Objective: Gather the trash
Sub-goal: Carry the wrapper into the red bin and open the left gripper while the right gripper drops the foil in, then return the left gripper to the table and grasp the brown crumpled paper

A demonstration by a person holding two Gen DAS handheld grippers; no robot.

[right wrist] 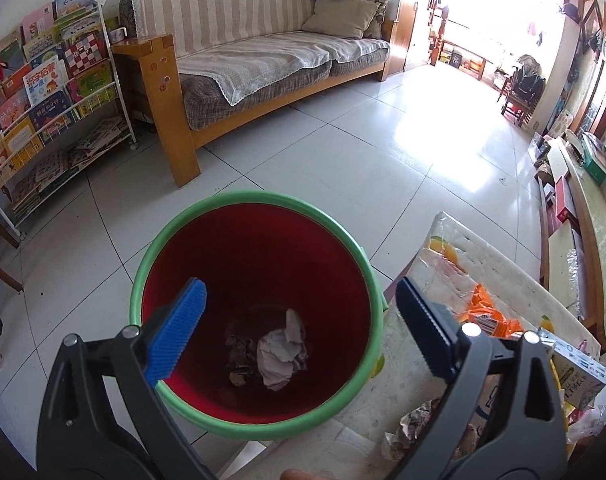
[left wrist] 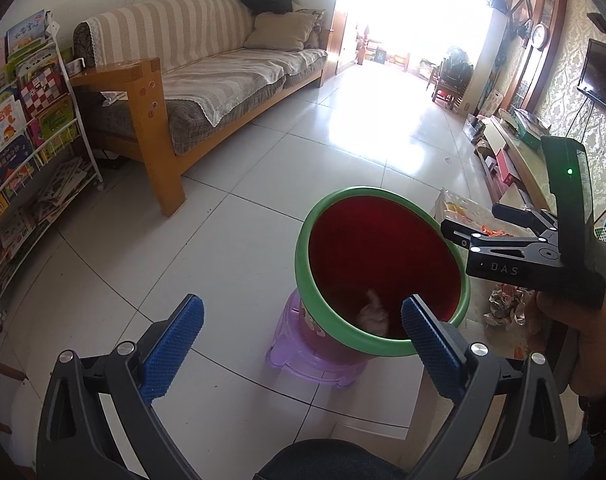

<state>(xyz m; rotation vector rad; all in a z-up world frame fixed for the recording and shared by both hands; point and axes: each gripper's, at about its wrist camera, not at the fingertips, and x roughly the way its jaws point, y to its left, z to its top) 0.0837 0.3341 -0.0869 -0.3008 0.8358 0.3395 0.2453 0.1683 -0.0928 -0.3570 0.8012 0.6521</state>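
Observation:
A red bin with a green rim (right wrist: 259, 196) stands on a purple plastic stool (left wrist: 303, 356) beside a low table. Crumpled white paper (right wrist: 281, 350) and brown scraps lie at its bottom. My right gripper (right wrist: 299, 322) hangs over the bin's mouth, jaws wide open with nothing between them. My left gripper (left wrist: 303, 320) is open and empty beside the bin (left wrist: 383, 196), over the floor and stool. In the left wrist view the right gripper's black body (left wrist: 527, 252) reaches over the bin from the right, a hand under it. On the table lie an orange wrapper (right wrist: 485, 314), a small carton (right wrist: 579, 372) and crumpled paper (right wrist: 413, 426).
The table (right wrist: 515, 268) has a white patterned cover and sits right of the bin. A wooden-framed sofa (right wrist: 263, 64) stands behind, a rack of children's books (right wrist: 43, 92) at the left, a low TV bench (right wrist: 583, 208) along the right wall. White floor tiles (right wrist: 343, 152) stretch beyond.

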